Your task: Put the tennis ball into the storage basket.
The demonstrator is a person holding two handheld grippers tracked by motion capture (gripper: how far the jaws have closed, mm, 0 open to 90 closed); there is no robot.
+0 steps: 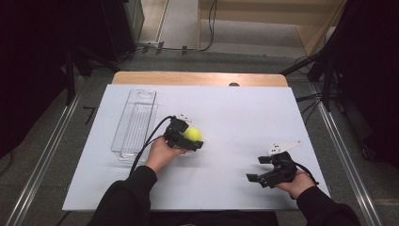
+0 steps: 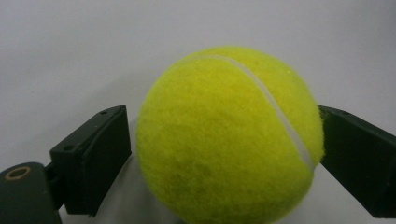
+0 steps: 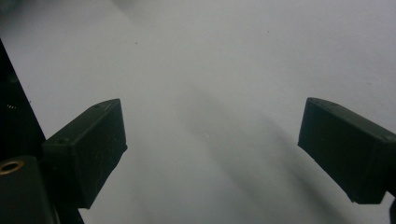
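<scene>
The white counter (image 1: 244,122) carries, at its left, a clear plastic bin (image 1: 134,123), long, narrow and lying lengthwise away from the person; we see nothing inside it. Near the counter's middle, just right of the bin but apart from it, sits the yellow tennis ball (image 1: 193,134), bracketed by the left gripper (image 1: 189,138). In the left gripper view the ball (image 2: 229,140) lies between the two black fingers (image 2: 95,158): the right-hand finger touches its felt, while a thin gap remains at the other, so we read the fingers as not yet clenched on the ball. We judge the ball light, springy and rough-felted, unlikely to slip but apt to roll or squirt away if pinched off-centre; the hold should fall across its widest girth, as the fingers now stand. The right gripper (image 1: 259,168) rests well apart, near the counter's right front, its fingers (image 3: 88,149) spread wide over bare counter with nothing between them. Nothing stands between ball and bin; only the bin's near wall would need clearing.
</scene>
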